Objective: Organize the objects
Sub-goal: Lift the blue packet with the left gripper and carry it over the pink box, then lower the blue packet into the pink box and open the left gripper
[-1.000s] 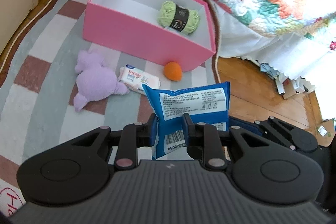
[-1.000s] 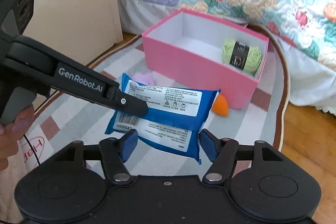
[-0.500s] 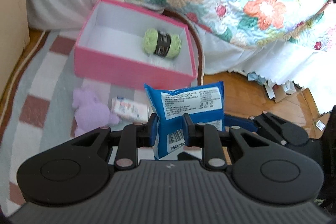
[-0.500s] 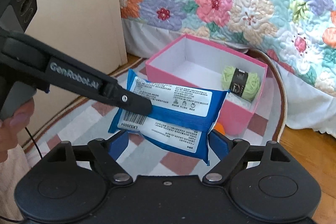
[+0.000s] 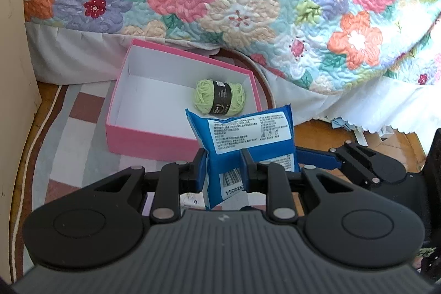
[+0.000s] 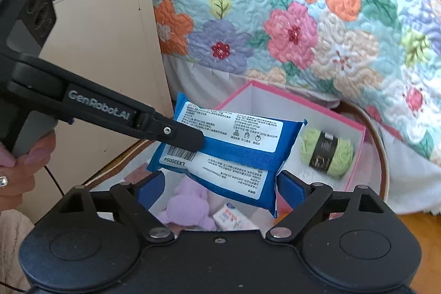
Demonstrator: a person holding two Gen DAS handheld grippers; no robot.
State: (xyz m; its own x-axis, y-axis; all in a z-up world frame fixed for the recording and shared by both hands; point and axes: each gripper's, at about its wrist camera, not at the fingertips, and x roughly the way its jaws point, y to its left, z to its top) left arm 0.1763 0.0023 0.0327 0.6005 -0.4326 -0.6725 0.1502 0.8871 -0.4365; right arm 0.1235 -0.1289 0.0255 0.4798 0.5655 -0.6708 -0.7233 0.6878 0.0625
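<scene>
My left gripper [image 5: 223, 170] is shut on the lower edge of a blue wipes packet [image 5: 242, 134], which it holds upright in the air in front of an open pink box [image 5: 148, 139]. A green yarn ball [image 5: 219, 100] lies inside the box. In the right wrist view the left gripper [image 6: 193, 139] pinches the packet [image 6: 228, 153] from the left. My right gripper [image 6: 220, 183] sits under the packet, its jaws opening wide, and the packet's lower edge hangs between the pads without being pressed. The box [image 6: 286, 95] and the yarn [image 6: 326, 152] are behind.
A purple plush toy [image 6: 187, 205] and a small white tissue pack [image 6: 234, 219] lie on the striped rug [image 5: 69, 134] below. A flowered quilt [image 5: 248, 4] hangs over the bed behind the box. A beige cabinet [image 6: 110, 59] stands at the left, and wooden floor [image 5: 330, 134] lies to the right.
Both grippers have risen and come nearer the box with the packet. The right jaws have spread away from the packet's sides. The left gripper has kept its hold.
</scene>
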